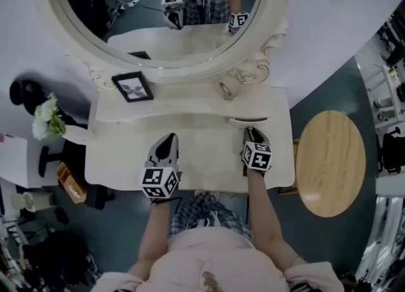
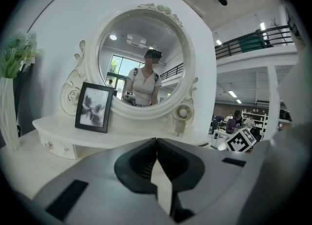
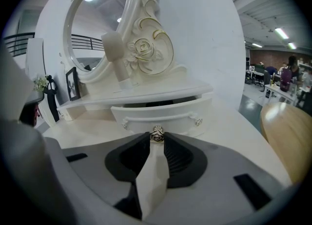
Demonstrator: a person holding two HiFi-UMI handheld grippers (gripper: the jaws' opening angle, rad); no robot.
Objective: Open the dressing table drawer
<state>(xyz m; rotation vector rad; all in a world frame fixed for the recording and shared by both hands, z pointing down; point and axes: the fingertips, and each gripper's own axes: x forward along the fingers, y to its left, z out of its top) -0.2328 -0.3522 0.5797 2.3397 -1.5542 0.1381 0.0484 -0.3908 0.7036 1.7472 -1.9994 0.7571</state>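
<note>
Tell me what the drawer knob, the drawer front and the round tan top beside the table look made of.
Drawer knob: likely metal; silvery, shiny, rose-shaped relief.
Drawer front: probably painted wood or board; smooth cream-white, no grain showing.
Round tan top: wood or veneer; faint grain, matte.

1. a white worktop (image 1: 202, 142) with a curved near edge; a raised shelf (image 1: 183, 104) runs along its far side.
2. on the shelf: a black picture frame (image 1: 133, 86) at the left and an oval mirror (image 1: 161, 25) in a carved white surround.
3. a vase of white flowers (image 1: 48, 119) at the worktop's left end.
4. the shelf's right drawer (image 3: 161, 114) stands slightly out, a metal knob (image 3: 156, 133) at its front.
</note>
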